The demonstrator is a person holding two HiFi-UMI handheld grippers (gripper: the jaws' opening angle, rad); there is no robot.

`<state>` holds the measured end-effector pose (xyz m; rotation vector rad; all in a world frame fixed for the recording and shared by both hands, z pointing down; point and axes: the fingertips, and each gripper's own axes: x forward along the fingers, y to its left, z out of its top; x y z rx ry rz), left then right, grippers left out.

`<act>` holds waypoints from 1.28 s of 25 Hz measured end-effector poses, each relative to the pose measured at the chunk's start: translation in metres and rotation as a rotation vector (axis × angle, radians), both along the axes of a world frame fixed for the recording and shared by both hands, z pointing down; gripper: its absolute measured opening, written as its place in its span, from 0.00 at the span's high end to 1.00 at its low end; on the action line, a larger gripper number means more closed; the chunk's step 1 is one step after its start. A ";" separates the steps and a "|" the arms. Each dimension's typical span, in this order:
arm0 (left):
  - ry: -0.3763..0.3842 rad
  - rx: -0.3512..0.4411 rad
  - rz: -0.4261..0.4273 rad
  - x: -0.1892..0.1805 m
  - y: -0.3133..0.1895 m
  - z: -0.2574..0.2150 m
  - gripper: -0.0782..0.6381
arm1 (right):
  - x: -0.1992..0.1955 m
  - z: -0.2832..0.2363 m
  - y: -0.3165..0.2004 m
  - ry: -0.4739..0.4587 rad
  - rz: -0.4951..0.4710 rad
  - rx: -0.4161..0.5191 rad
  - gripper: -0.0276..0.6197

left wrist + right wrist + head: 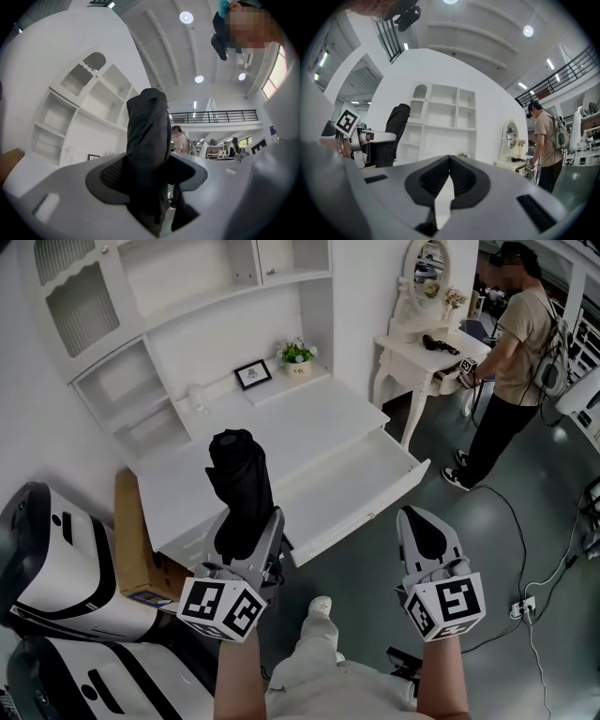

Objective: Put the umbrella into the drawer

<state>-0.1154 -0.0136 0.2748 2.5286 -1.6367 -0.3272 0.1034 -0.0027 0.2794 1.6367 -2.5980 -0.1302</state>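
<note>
A folded black umbrella (241, 482) stands upright in my left gripper (248, 521), whose jaws are shut on its lower part. In the left gripper view the umbrella (149, 140) fills the gap between the pads of the left gripper (150, 176). The white desk (281, 437) lies ahead with its wide drawer (375, 507) pulled open, to the right of the umbrella. My right gripper (427, 519) hangs over the floor in front of the drawer's right end. The jaws of the right gripper (449, 161) meet at the tips with nothing between them.
A hutch with shelves (141, 381) rises behind the desk, bearing a picture frame (253, 374) and a flower pot (298, 356). A cardboard box (136, 540) and a white machine (56, 568) stand at the left. A person (516, 352) stands by a vanity table (422, 348). Cables (525, 606) cross the floor.
</note>
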 end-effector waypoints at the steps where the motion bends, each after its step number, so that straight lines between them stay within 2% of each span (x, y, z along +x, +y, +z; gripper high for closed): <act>1: 0.002 -0.004 0.002 -0.001 -0.009 0.001 0.52 | 0.000 0.001 -0.007 0.006 0.003 -0.003 0.95; 20: -0.001 -0.041 0.118 0.016 -0.180 0.021 0.52 | 0.012 0.011 -0.156 0.034 0.110 -0.030 0.95; 32: -0.004 -0.131 0.201 0.032 -0.258 0.061 0.52 | 0.003 0.050 -0.216 0.056 0.142 -0.129 0.95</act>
